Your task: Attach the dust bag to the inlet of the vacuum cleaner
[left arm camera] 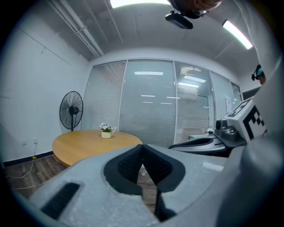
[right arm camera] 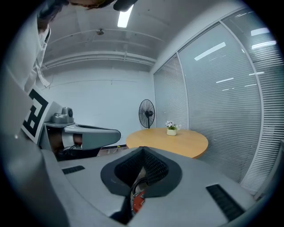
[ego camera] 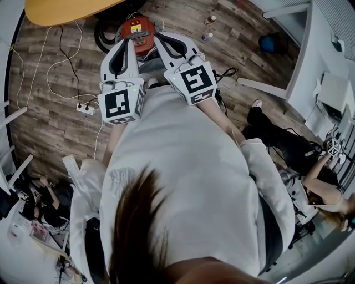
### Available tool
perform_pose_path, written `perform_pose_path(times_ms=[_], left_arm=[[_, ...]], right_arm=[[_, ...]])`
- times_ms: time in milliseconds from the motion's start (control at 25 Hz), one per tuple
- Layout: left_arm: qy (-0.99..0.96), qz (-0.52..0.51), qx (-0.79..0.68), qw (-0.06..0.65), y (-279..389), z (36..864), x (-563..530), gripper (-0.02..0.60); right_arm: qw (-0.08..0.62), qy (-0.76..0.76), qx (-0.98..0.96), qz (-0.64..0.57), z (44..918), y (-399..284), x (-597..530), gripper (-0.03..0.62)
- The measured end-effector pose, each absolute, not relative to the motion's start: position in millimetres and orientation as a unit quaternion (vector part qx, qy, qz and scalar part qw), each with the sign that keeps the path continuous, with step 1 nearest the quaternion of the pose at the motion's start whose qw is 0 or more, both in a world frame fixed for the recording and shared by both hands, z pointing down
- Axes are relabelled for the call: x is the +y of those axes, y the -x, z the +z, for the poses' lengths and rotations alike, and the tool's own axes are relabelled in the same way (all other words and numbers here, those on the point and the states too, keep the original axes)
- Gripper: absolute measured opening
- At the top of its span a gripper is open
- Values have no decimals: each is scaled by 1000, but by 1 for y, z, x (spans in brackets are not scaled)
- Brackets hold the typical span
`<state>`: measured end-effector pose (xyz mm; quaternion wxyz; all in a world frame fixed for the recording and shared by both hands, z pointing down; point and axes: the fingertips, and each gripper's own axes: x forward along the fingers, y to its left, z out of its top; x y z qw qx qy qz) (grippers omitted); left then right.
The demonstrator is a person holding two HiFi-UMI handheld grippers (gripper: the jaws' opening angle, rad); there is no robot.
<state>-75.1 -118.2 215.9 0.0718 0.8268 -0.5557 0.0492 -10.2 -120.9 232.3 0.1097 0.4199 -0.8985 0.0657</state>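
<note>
In the head view the red vacuum cleaner (ego camera: 138,29) stands on the wooden floor, just beyond both grippers. My left gripper (ego camera: 127,44) and right gripper (ego camera: 160,39) are held side by side at chest height, pointing out over it. Both are shut with nothing between their pads. In the left gripper view the left gripper (left arm camera: 143,146) has its black pads together, and the right gripper's jaw shows at the right. In the right gripper view the right gripper (right arm camera: 142,149) is likewise shut, and a bit of the red vacuum cleaner (right arm camera: 138,204) shows below its pads. No dust bag is in view.
A round wooden table (ego camera: 61,10) with a small flower pot (left arm camera: 106,132) stands ahead, with a standing fan (left arm camera: 71,111) beside it. A black hose (ego camera: 104,37), cables and a power strip (ego camera: 86,108) lie on the floor. One person sits at the right (ego camera: 310,172), another at the lower left (ego camera: 44,202).
</note>
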Motion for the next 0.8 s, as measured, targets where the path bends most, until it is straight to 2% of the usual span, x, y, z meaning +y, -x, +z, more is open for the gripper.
perform_pose_path(times_ms=[800], left_arm=[[-827, 48, -552, 88, 72, 220, -115, 17]], right_arm=[[116, -425, -895, 72, 236, 6, -118, 3]])
